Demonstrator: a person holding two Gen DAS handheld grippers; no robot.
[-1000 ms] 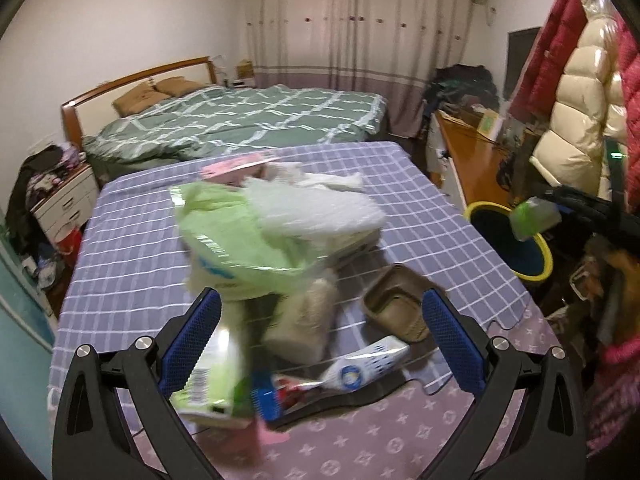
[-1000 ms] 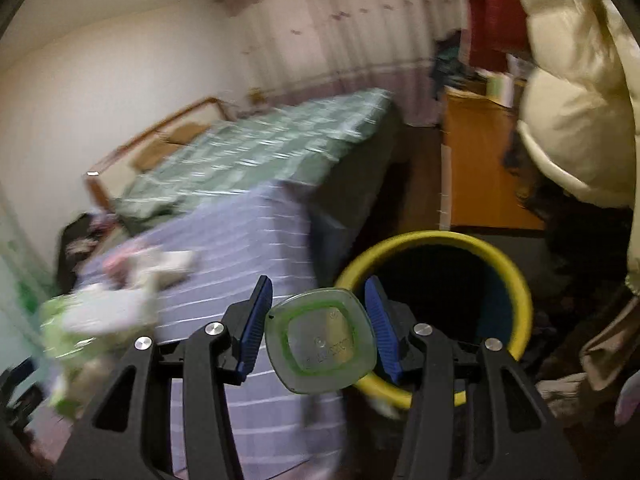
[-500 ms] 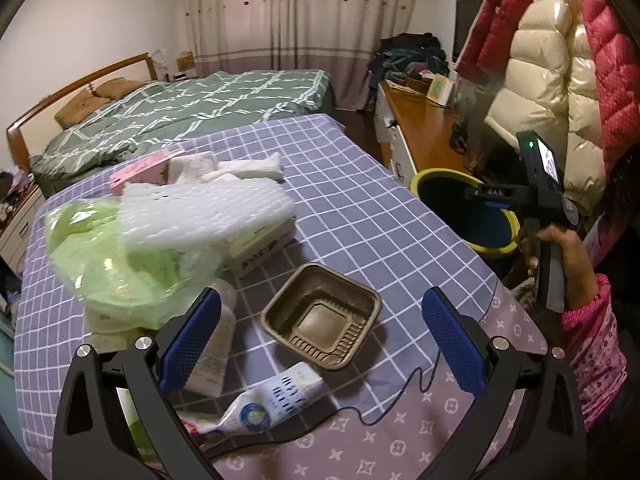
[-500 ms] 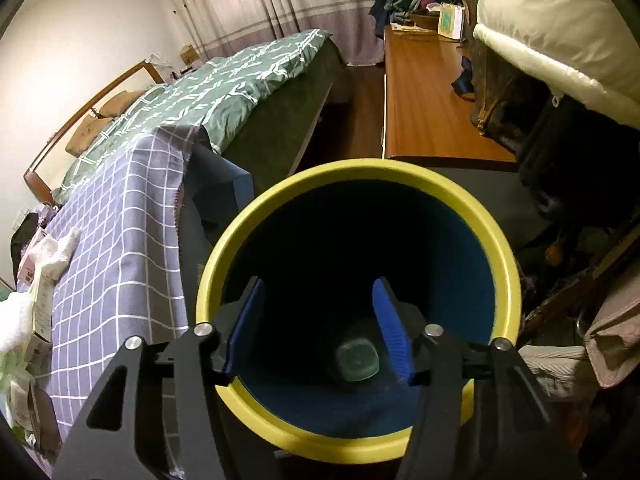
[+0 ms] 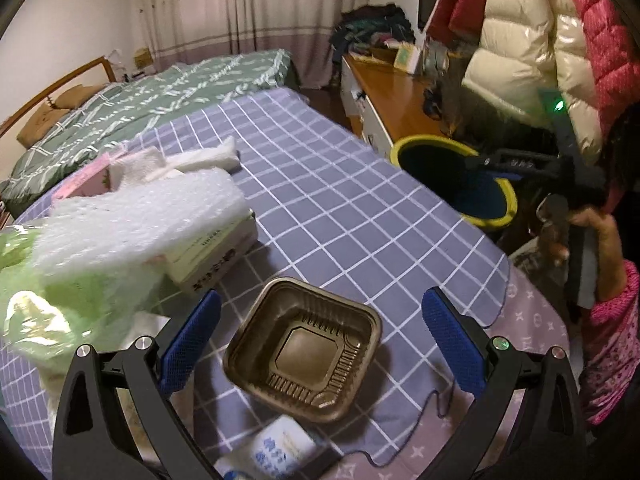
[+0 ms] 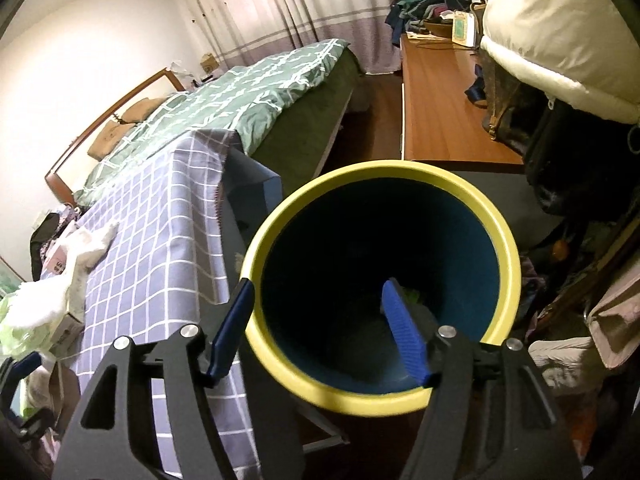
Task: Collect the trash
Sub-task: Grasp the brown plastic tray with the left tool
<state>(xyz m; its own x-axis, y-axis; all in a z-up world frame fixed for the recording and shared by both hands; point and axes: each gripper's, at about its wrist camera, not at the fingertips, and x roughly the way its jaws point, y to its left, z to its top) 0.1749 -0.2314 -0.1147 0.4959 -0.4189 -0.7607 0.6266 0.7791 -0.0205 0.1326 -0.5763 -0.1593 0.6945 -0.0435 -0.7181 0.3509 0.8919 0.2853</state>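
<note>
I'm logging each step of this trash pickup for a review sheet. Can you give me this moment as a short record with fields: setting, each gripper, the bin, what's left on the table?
setting: bedroom, table with checked cloth
left gripper: open, empty, brown plastic tray between its fingers, untouched
right gripper: over the bin mouth, jaws opening, nothing between them
bin: yellow rim, dark blue inside, beside the table
left on table: tray, bubble wrap, green bag, small box, tube

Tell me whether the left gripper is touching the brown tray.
Apart. The left wrist view shows the left gripper open, with checked cloth visible between each blue pad and the brown tray.
</note>
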